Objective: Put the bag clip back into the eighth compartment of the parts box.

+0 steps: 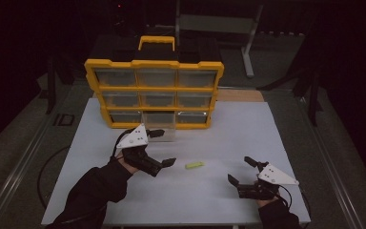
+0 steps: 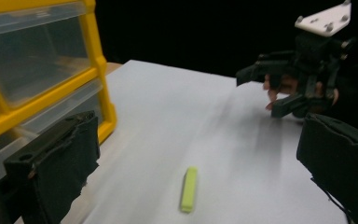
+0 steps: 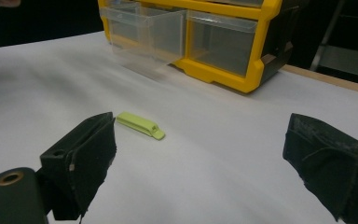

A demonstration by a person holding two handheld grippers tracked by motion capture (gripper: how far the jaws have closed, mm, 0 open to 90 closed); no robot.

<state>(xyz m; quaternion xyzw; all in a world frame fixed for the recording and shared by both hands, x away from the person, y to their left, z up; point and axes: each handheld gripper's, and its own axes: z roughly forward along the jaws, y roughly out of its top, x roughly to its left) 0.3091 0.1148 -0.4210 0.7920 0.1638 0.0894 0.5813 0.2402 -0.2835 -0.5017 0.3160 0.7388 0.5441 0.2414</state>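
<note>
A small lime-green stick (image 1: 195,165) lies flat on the white table (image 1: 228,138), between my two grippers; it also shows in the left gripper view (image 2: 189,189) and the right gripper view (image 3: 140,125). My left gripper (image 1: 162,147) is open just left of it, near the pulled-out clear drawer (image 1: 159,126) of the yellow organizer (image 1: 155,90). My right gripper (image 1: 241,171) is open near the table's front right, with nothing between its jaws. In the left gripper view the right gripper (image 2: 265,91) shows farther off, open.
The yellow organizer has three rows of clear drawers and a handle (image 1: 157,42) on top. A metal stand (image 1: 248,43) rises behind the table. A black cable (image 1: 47,167) loops off the table's left edge.
</note>
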